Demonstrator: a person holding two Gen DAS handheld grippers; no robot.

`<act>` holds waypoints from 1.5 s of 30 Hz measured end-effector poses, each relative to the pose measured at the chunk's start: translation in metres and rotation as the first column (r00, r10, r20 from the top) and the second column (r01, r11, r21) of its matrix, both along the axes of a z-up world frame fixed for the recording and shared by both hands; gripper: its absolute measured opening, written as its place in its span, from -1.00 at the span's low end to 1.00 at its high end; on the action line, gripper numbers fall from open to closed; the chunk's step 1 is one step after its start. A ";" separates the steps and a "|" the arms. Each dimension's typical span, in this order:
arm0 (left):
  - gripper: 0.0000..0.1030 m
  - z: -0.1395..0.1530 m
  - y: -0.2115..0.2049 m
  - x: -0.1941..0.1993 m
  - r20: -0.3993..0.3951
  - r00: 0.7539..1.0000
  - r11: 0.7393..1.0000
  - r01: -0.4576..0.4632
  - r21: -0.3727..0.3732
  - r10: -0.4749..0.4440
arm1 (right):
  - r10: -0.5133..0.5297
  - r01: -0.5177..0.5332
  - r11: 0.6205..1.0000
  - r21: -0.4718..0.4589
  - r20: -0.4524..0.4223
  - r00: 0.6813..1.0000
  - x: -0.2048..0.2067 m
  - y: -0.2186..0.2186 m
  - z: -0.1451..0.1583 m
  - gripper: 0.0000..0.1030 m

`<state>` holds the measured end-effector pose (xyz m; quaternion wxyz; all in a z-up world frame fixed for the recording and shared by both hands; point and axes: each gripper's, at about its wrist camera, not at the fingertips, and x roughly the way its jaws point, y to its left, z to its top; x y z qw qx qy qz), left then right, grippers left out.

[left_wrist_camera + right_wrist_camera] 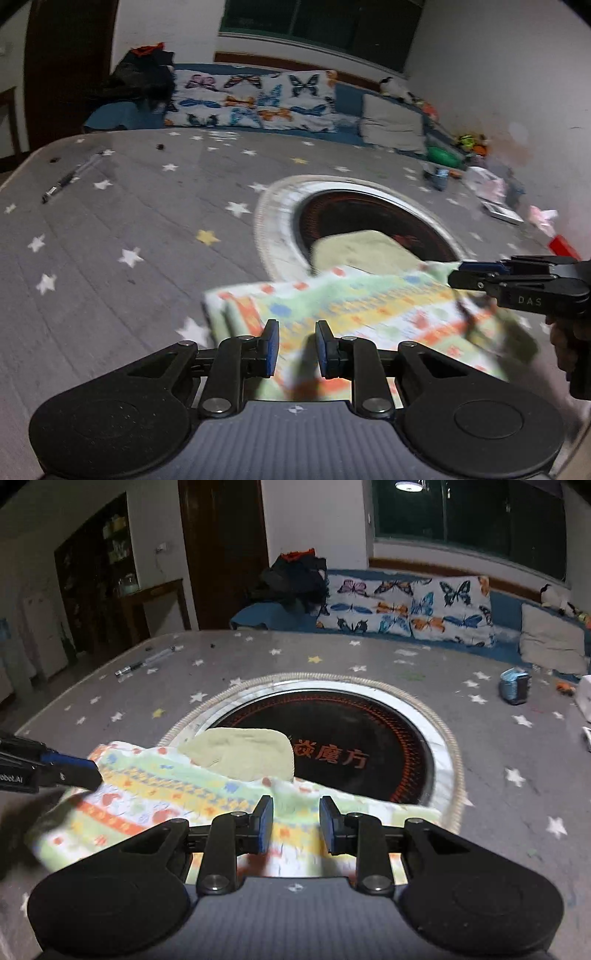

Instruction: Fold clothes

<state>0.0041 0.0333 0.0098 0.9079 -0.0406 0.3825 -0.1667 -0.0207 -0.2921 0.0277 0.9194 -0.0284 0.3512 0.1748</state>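
A small garment (369,306) (166,786) printed in green, yellow and orange lies flat on the grey star-patterned tablecloth (129,221) (517,746). Its pale green lining (362,247) (243,753) is turned up at the far edge and overlaps the round black cooktop (369,214) (369,731). My left gripper (297,347) (92,771) hovers over the garment's near left part, jaws apart, nothing pinched. My right gripper (295,823) (456,275) stands over the near right part, also open with only cloth below. A hand (561,343) holds the right gripper.
A pen (70,177) (147,661) lies at the table's far left. A blue object (439,177) (513,686), papers and a red item (563,247) crowd the right side. Butterfly cushions (258,99) (406,605) line a sofa behind the table.
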 end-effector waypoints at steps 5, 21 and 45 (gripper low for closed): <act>-0.55 -0.006 0.010 0.013 -0.015 0.999 0.999 -0.032 0.000 0.032 | -0.034 0.033 0.999 -0.023 -0.030 0.999 0.011 -0.001 -0.014 -0.48; -0.07 0.012 0.010 -0.064 0.007 0.998 0.997 -0.070 -0.038 0.070 | 0.258 -0.248 0.964 -0.097 0.114 0.959 -0.096 0.052 0.028 -0.24; 0.37 0.014 0.071 -0.071 -0.123 0.951 0.924 -0.304 -0.230 0.283 | 0.612 -0.560 0.766 -0.315 0.093 0.785 -0.132 0.179 0.006 -0.06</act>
